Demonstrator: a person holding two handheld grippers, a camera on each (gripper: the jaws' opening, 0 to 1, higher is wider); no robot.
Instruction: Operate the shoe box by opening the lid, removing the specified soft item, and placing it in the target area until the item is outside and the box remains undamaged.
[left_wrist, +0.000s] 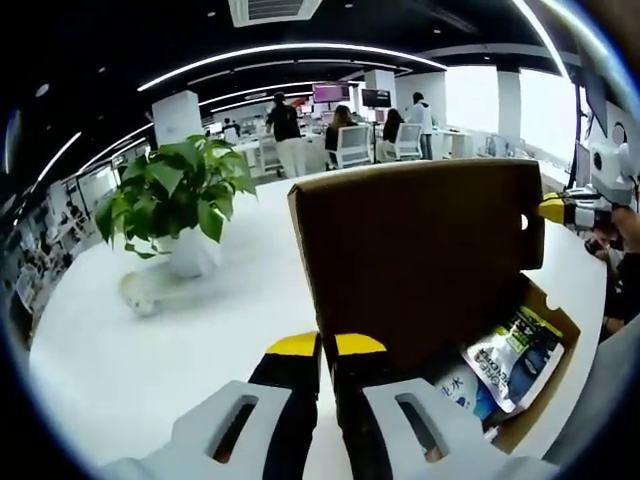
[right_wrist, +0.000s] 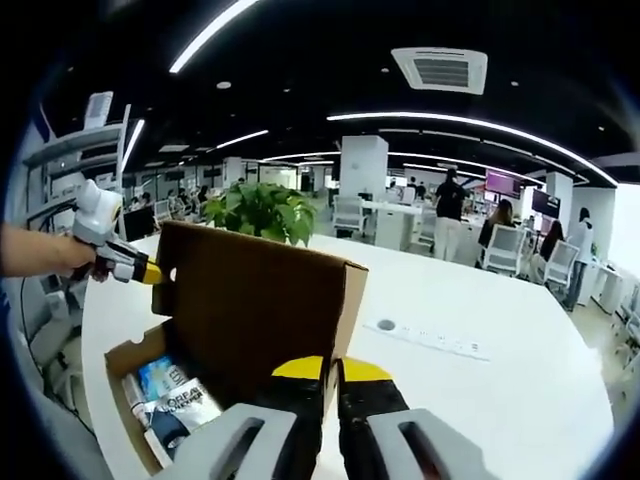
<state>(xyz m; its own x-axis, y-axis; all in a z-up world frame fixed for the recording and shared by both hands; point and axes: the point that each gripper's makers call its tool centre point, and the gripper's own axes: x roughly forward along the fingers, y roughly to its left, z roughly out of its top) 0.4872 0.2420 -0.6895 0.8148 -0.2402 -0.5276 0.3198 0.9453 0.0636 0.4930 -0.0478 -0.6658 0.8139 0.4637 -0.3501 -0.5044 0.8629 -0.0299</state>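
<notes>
Blue-and-white soft packets (left_wrist: 515, 355), lying flat inside the open shoe box (left_wrist: 532, 420); seen at 4 o'clock from the left gripper (left_wrist: 327, 345) in the left gripper view and at 8 o'clock from the right gripper (right_wrist: 332, 370) in the right gripper view; long sides roughly along the box's length, as far as could be judged; top packet partly over its neighbours.

Brown lid (left_wrist: 420, 260) raised and standing nearly upright on its hinge edge, just behind the packets; inner face turned toward both cameras.

Both pairs of jaws drawn close together, yellow tips right at the lid's face, one pair toward each end; impossible to tell whether card was pinched between them. In the right gripper view, left gripper's tip at the lid's 10 o'clock corner, held by a hand (right_wrist: 40, 250).

Judged the right gripper to be nearer the packets and better placed to reach down; the lid's hold best left to the left one.

White table (right_wrist: 480, 390) bare and roomy toward 3 o'clock in the right gripper view; box close to the near edge; potted plant (left_wrist: 175, 190) well apart beyond the lid.
</notes>
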